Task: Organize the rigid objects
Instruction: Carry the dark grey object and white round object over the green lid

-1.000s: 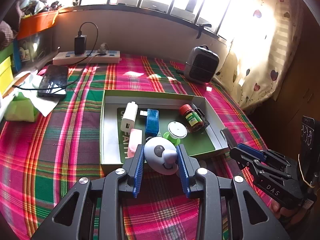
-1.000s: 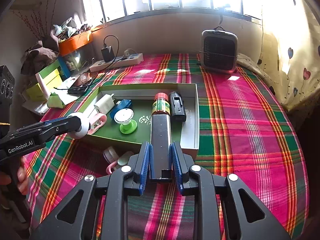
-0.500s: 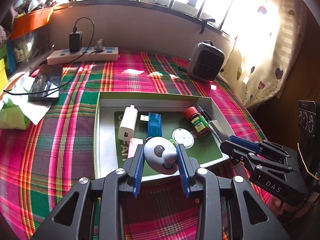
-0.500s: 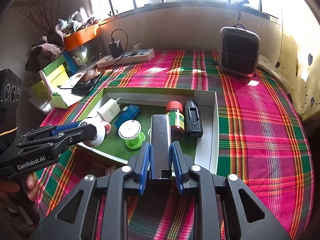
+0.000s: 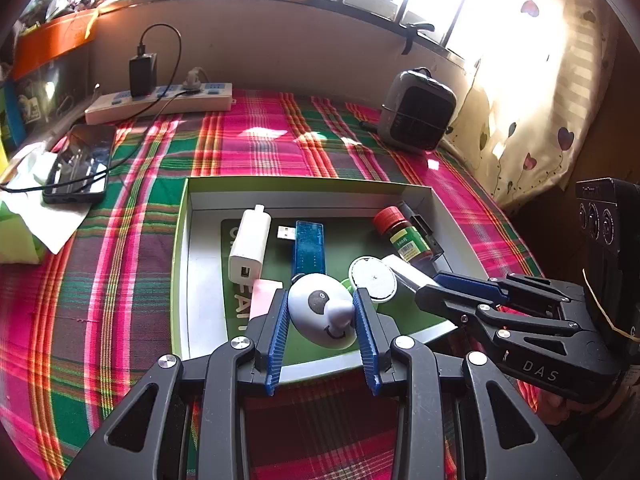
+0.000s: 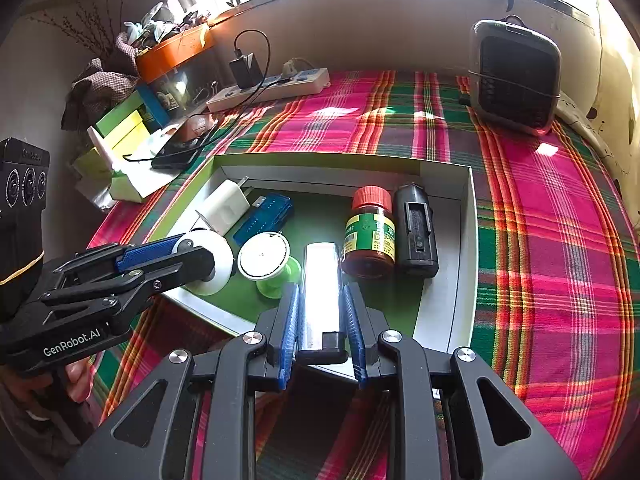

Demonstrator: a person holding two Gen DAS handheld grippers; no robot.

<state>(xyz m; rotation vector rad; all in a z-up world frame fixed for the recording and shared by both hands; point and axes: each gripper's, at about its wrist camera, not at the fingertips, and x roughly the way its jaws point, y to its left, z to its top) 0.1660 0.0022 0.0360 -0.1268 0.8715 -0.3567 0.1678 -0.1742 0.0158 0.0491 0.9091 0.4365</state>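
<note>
Both our jaws are clenched on cargo over the near edge of the open box (image 5: pixel 308 188). Our left gripper (image 5: pixel 322 312) grasps a pale egg-shaped toy (image 5: pixel 320 312) with a drawn face, held above the box's near left part. Our right gripper (image 6: pixel 322 320) grasps a long silvery bar (image 6: pixel 322 288) with a dark end cap, its far end pointing into the box and gleaming in the sun.

Ahead of the left jaws lie a white charger (image 5: pixel 250 248) and, to its right, a blue USB stick (image 5: pixel 309 248); a pink block (image 5: pixel 264 298) sits just left of the left blue pad. Between the two grippers stands a white disc on a green base (image 6: pixel 266 260). Just right of the bar's tip lies a red-capped bottle (image 6: pixel 370 232), and touching its right side a black battery holder (image 6: pixel 416 230).

Beyond the box, on the plaid cloth (image 6: pixel 560 240) covering the bench, rest a power strip (image 5: pixel 160 102), a phone (image 5: pixel 80 164) and a small grey heater (image 6: pixel 514 76).
</note>
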